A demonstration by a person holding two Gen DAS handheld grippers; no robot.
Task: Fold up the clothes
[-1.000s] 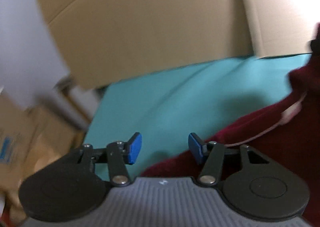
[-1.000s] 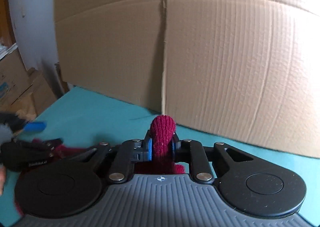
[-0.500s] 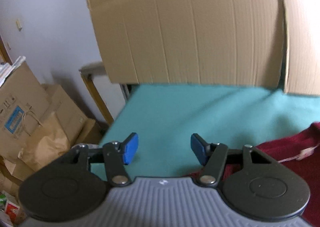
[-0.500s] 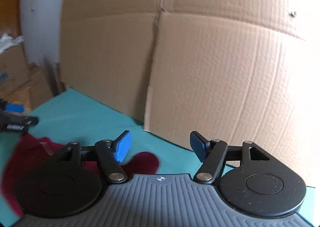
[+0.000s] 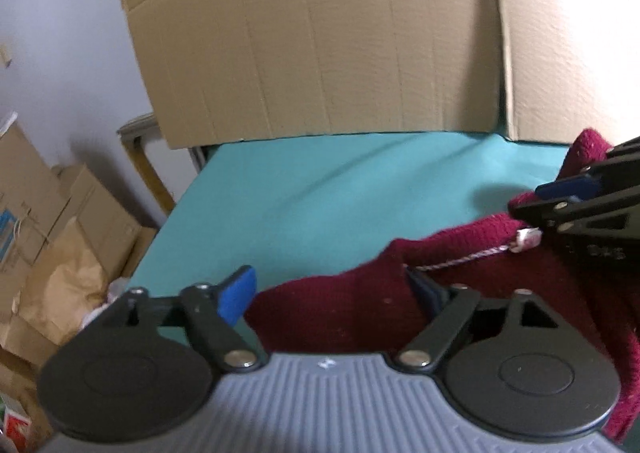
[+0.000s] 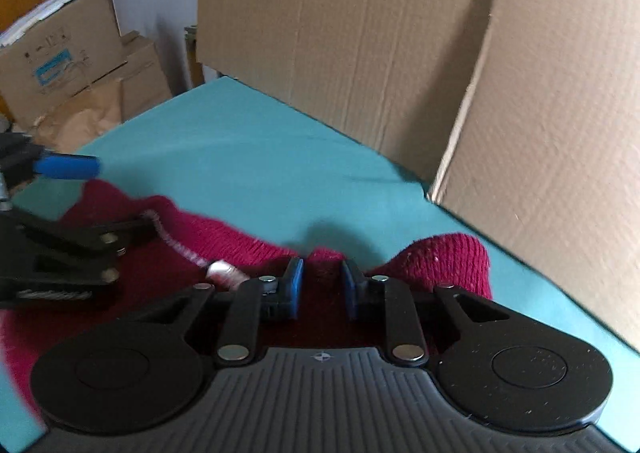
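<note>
My left gripper is opening wide over the red sweater. My right gripper is closing on its edge, not pinching yet.

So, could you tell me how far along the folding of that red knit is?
Early on. Nothing looks folded: the maroon knit garment lies rumpled on the teal cloth. In hand: the right gripper is closing on a fold of its edge, and the left gripper is opening over another part. All the folds remain.
</note>
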